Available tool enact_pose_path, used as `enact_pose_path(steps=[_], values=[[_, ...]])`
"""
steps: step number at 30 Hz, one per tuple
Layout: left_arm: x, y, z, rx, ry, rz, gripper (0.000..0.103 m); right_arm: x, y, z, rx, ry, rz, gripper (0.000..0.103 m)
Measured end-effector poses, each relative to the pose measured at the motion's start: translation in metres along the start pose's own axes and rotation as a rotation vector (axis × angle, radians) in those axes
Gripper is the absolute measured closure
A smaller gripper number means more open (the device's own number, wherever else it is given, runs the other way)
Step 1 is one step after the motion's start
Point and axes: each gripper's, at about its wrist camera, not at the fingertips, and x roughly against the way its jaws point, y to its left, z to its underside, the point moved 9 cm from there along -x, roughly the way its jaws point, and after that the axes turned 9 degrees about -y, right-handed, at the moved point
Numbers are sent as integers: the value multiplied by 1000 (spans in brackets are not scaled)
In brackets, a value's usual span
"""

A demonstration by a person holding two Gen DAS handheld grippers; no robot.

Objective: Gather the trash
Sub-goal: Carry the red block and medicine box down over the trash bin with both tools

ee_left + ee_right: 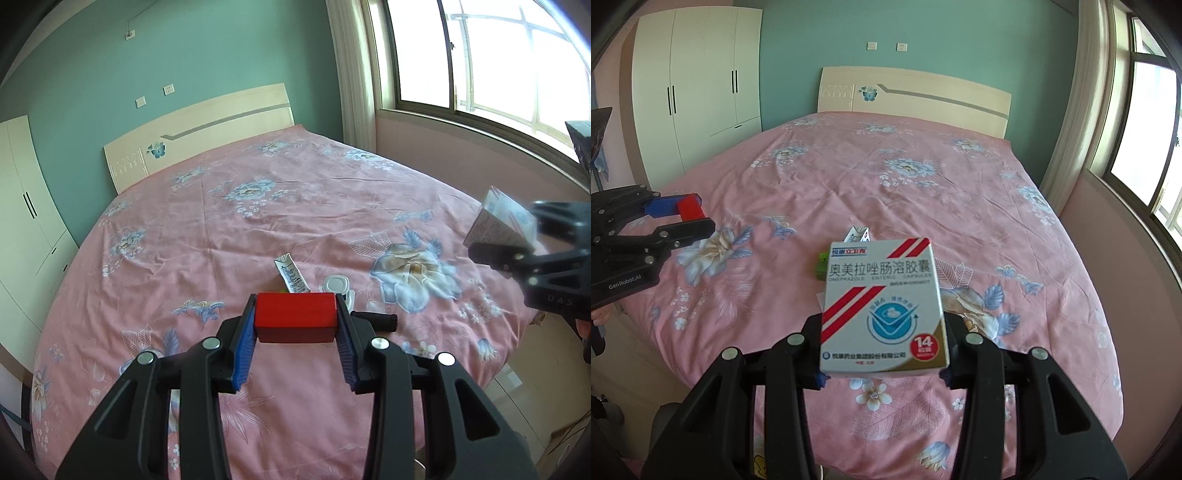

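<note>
Red block [295, 320] and medicine box [882, 306] clamped between fingers

Both grippers are matte black plastic frames with triangular cut-outs and round silver screw heads; the left gripper [295, 325] has ribbed blue pads [244, 350]. The right gripper [882, 363] shows only blue slivers there. White "GenRobot.AI" lettering marks the left one's side (seen from the right wrist).

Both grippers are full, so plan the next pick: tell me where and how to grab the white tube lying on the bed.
Grip the white tube across its narrow width at mid-body, coming down from above. It lies flat on the bedspread, so only the long edges offer opposing faces. Its near end is hidden behind the red block.
</note>
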Motion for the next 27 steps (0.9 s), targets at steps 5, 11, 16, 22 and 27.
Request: enact_pose_path(steps=[5, 11, 16, 22, 27], values=[[38, -13, 0, -16, -18, -3, 62, 47, 17, -5, 9, -34, -11, 59], [73, -24, 12, -14, -9, 10, 62, 86, 42, 6, 33, -39, -32, 59], [90, -28, 29, -16, 10, 10, 62, 108, 62, 20, 60, -34, -50, 59], [103, -34, 54, -41, 33, 2, 62, 119, 82, 41, 75, -11, -73, 59], [101, -40, 83, -40, 80, 20, 62, 117, 95, 64, 83, 23, -92, 59]])
